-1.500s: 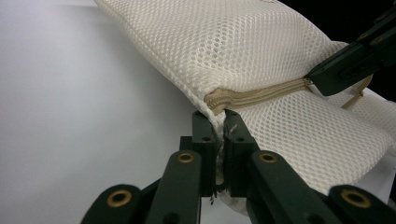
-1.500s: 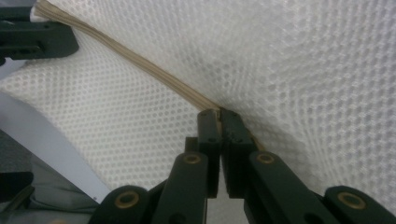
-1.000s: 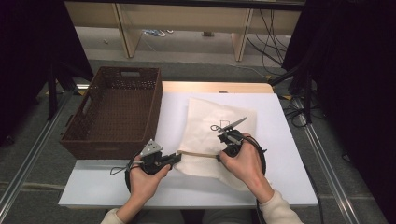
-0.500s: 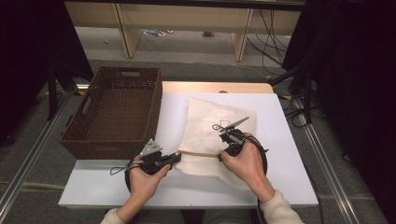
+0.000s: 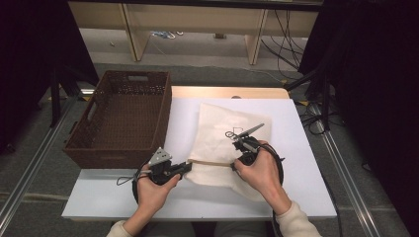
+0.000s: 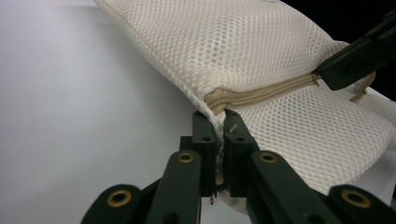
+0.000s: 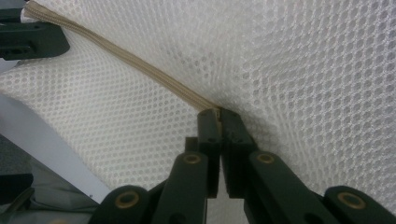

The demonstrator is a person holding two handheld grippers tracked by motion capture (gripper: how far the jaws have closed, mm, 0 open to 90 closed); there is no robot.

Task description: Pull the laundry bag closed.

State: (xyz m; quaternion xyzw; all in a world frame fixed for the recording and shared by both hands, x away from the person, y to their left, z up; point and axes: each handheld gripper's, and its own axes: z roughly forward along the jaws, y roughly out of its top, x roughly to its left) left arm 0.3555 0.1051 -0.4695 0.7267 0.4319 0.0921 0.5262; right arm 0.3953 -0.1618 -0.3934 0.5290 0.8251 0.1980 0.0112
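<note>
On the table (image 5: 306, 148), both grippers pinch the mesh bag's (image 5: 217, 128) zipper (image 6: 261, 93).

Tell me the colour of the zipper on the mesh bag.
Beige zipper; clearest in the left gripper view.

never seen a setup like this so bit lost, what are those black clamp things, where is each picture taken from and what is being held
There is no robot here. A person sits at a white table and holds a tool in each hand: a hand-held gripper with two black jaws.

The wide picture comes from a camera above the person, looking forward and down. There you see the left hand-held gripper and the right hand-held gripper.

The two close-ups come from small cameras riding on those tools, each looking along its own jaws.

On the table lie a cream mesh bag with a tan zipper and, to the left, a brown woven basket.

Both tools are shut on the bag: the left one pinches the mesh just below the zipper's end, the right one pinches at the zipper line farther along.
</note>
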